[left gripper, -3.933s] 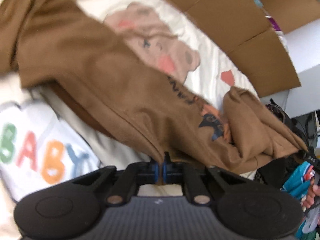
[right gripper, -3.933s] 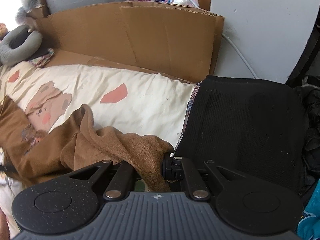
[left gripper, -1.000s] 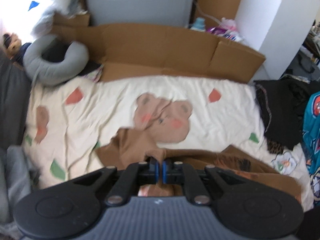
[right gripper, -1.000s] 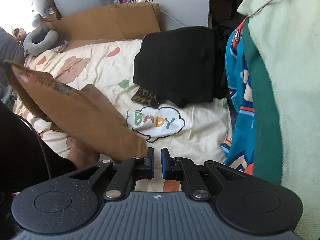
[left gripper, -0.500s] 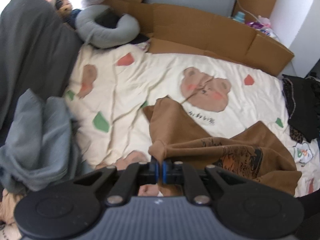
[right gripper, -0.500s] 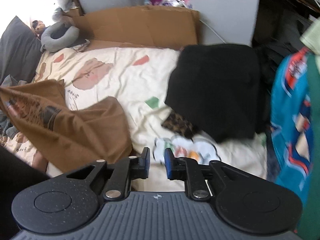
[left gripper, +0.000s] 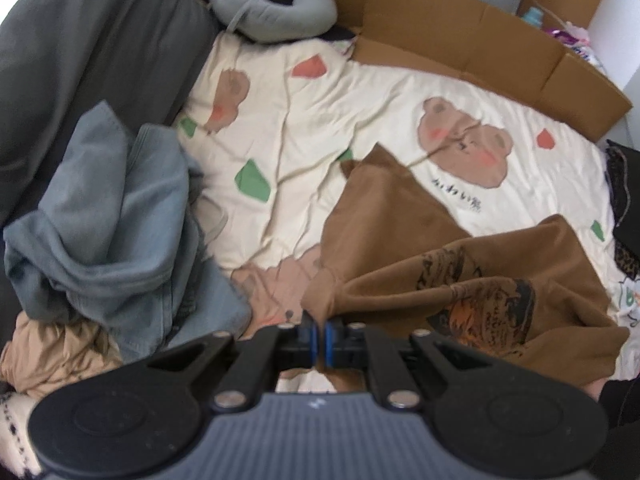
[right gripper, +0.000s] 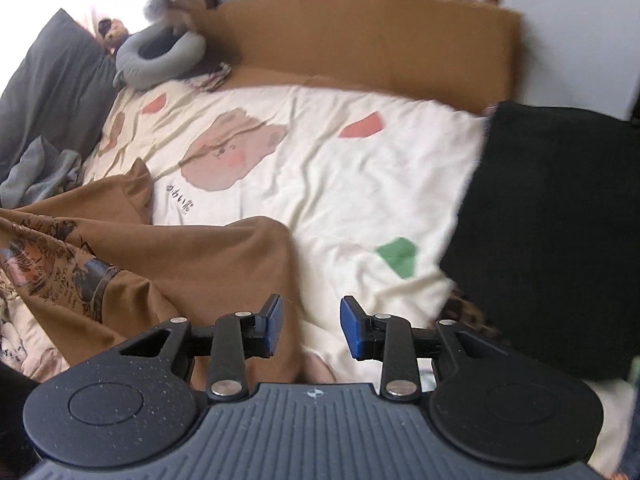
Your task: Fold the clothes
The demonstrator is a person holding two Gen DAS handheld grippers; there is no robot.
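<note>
The brown T-shirt [left gripper: 404, 216] lies rumpled on the cream bear-print bedspread [left gripper: 320, 120], its dark print bunched up. Bare bedspread opens beyond it toward the cardboard [left gripper: 480, 40] — jeans [left gripper: 112, 220] crowd the left edge. The left gripper [left gripper: 319, 336] has its fingers clamped on a shirt fold; the right gripper [right gripper: 311, 326] — fingers opening, nothing between them.

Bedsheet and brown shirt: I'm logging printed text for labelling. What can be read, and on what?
Bedsheet: a short line of dark characters under the bear print, too blurred to read.
Brown shirt: dark and orange graphic, no legible words.
Nothing else readable.
</note>
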